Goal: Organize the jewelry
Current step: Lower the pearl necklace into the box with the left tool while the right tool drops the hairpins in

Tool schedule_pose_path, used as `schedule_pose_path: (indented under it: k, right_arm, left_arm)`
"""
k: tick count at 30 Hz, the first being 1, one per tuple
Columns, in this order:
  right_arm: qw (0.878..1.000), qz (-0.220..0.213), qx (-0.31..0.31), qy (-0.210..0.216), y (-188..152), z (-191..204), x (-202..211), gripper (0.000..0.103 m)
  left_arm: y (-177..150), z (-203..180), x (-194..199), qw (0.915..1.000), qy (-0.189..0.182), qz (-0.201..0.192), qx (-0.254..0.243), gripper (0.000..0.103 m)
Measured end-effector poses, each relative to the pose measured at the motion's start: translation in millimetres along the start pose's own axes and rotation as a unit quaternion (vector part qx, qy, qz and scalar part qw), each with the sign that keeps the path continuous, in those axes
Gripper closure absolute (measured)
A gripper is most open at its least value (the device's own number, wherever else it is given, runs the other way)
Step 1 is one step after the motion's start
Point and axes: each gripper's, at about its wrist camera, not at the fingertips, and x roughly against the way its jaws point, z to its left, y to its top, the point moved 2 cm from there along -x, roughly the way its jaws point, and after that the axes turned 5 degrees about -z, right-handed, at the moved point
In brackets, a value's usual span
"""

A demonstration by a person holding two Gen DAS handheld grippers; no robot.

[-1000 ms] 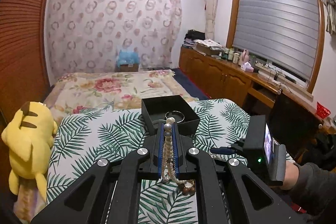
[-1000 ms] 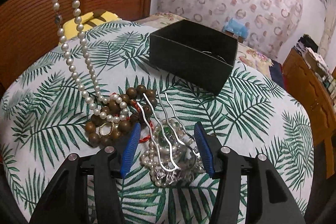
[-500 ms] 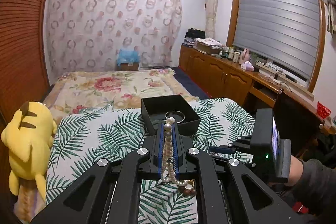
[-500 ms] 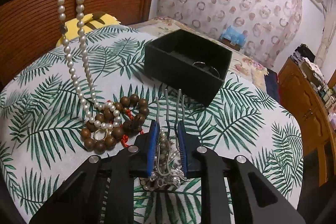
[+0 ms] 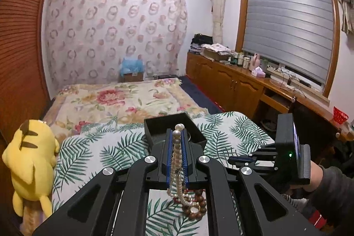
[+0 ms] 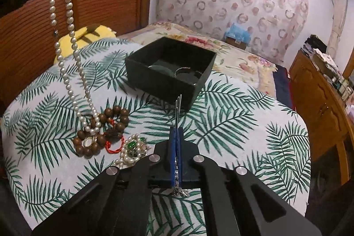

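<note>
A person stands at a tabletop (image 6: 254,107) draped in a white cloth printed with green palm fronds, holding a two-finger gripper in each hand.

The left gripper (image 5: 177,136) has its jaws clenched on a pearl necklace (image 6: 70,54). The strand rises between the jaws and hangs down in a long loop; its lower end rests on the cloth, below and behind the jaws, lying across a wooden bead bracelet (image 6: 101,132).

The right gripper (image 6: 177,132) has its jaws closed tight on a silver hairpin (image 6: 178,107). The pin's thin prongs stick out ahead of the jaws, pointing toward an open black jewelry box (image 6: 170,72), and its ornate head shows behind them.

The box sits just ahead of both pairs of jaws. Inside it lies at least one silver bangle (image 6: 183,70), with what looks like other ring-shaped pieces I cannot make out clearly.

To the left of the right jaws, on the cloth, remain the wooden bracelet, a gold ring (image 6: 89,143) resting within it, a red cord (image 6: 115,145), and a cluster of small pearls set with green stones (image 6: 132,149).

A yellow plush toy (image 5: 31,160) sits at the edge, far left of the left jaws.

The tidying looks partly done: a few pieces are boxed, two are in hand and not yet in the box, and several are left loose on the cloth.
</note>
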Motion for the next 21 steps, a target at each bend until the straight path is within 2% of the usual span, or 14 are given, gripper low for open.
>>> schedule_pose_path:
  k: [11,21]
  right_arm:
    - [0.999,-0.04,-0.011,0.014,30.7,-10.7,18.1,0.101]
    - [0.999,-0.047,-0.003,0.009,52.7,-11.8,10.8,0.101]
  left_arm:
    - [36.6,-11.1,-7.8,0.9996,0.0,-0.022,-0.018,0.096]
    - [71.2,-18.5,-27.6,0.999,0.013,-0.019,-0.038,0.096]
